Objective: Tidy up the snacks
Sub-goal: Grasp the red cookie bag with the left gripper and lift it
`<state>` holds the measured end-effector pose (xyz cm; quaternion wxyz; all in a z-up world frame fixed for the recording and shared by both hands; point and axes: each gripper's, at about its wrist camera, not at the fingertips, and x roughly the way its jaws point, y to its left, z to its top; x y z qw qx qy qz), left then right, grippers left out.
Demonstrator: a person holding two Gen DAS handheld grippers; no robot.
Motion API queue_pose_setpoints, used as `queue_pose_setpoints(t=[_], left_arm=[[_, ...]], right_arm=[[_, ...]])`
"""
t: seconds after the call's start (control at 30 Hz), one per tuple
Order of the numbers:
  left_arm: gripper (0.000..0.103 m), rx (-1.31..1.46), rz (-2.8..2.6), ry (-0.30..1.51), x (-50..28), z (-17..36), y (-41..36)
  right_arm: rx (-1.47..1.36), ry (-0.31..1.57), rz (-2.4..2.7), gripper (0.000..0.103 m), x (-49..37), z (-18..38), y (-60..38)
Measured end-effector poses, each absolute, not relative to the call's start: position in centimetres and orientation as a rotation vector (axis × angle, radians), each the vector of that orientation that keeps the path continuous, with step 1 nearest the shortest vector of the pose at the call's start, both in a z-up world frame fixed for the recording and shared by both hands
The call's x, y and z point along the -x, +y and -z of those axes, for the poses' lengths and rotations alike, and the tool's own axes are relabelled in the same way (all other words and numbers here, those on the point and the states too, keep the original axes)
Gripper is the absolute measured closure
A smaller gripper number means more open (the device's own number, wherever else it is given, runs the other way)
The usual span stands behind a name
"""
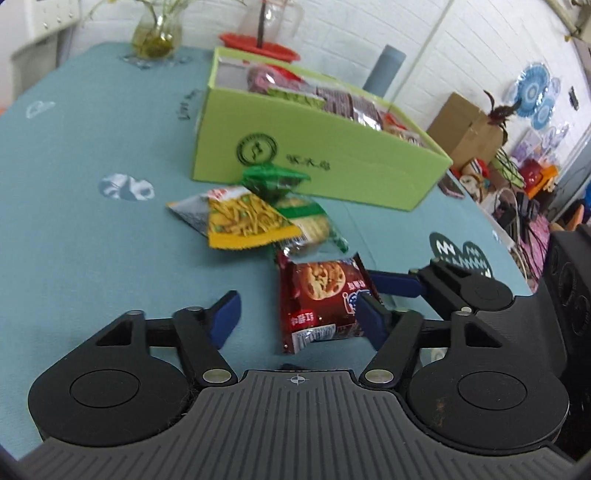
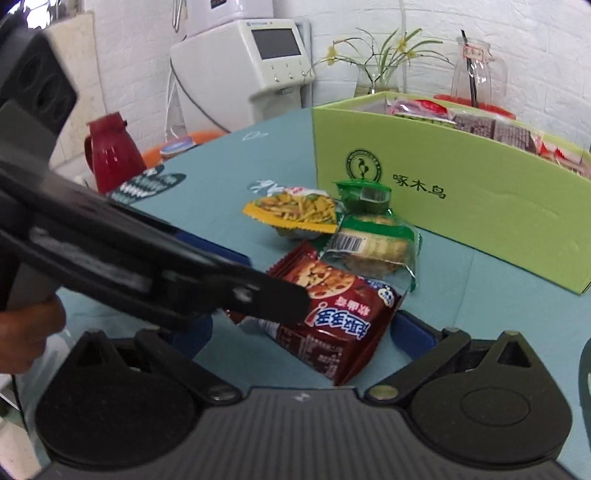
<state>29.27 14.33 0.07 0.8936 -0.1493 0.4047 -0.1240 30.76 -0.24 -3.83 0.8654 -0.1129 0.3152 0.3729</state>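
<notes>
A red cookie packet [image 1: 325, 299] lies on the teal tablecloth, also in the right wrist view [image 2: 332, 310]. My left gripper [image 1: 299, 317] is open, its fingers on either side of the packet's near end. My right gripper [image 2: 306, 332] is open around the same packet from the other side. Beyond lie a yellow snack-stick bag [image 1: 240, 218] [image 2: 295, 210], a green-wrapped biscuit pack [image 1: 314, 221] [image 2: 373, 243] and a small dark green packet [image 1: 273, 181] [image 2: 364, 195]. A lime-green box [image 1: 325, 162] [image 2: 480, 192] holds several snacks.
A glass vase with a plant [image 1: 157, 33] [image 2: 376, 74] and a glass jug [image 1: 271, 18] [image 2: 474, 74] on a red tray stand behind the box. A red thermos [image 2: 110, 151] and a white machine [image 2: 243, 66] stand off the table. Cardboard boxes [image 1: 469, 125] sit at right.
</notes>
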Motion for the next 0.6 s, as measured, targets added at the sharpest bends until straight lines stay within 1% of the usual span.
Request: queue_pose_setpoints(t=[0.07, 0.13, 0.2, 0.27, 0.33, 0.4, 0.47, 0.5, 0.6], left_arm=[[0.067, 0.303, 0.272, 0.833, -29.4, 0.4, 13.8], [0.077, 0.303, 0.302, 0.831, -29.0, 0.4, 13.3], [0.074, 0.261, 0.336, 0.820, -28.1, 0.3, 12.4], [0.068, 0.191, 0.349, 0.806, -27.2, 0.2, 11.6], [0.068, 0.186, 0.337, 0.808, -26.8, 0.0, 11.7], [0.068, 0.210, 0.293, 0.801, -26.4, -0.5, 12.3], [0.063, 0.255, 0.259, 0.781, -25.7, -1.1, 13.3], [0.059, 0.284, 0.246, 0.778, -25.3, -1.4, 13.8], [0.058, 0.373, 0.237, 0.784, -24.0, -1.6, 14.9]], right_arm=[[0.262, 0.655, -0.761, 0.001, -29.8, 4.0, 0.1], [0.268, 0.655, -0.747, 0.001, -28.5, 4.1, 0.3], [0.288, 0.656, -0.722, 0.001, -26.9, 4.3, 0.1], [0.302, 0.661, -0.754, 0.001, -25.7, 4.2, -0.4], [0.332, 0.625, -0.754, 0.001, -25.6, 3.5, -1.3], [0.363, 0.595, -0.704, 0.001, -26.4, 2.7, -1.8], [0.353, 0.578, -0.725, 0.001, -27.4, 2.1, -1.8], [0.337, 0.586, -0.754, 0.001, -28.0, 2.0, -1.8], [0.289, 0.645, -0.836, 0.001, -29.7, 2.9, -1.3]])
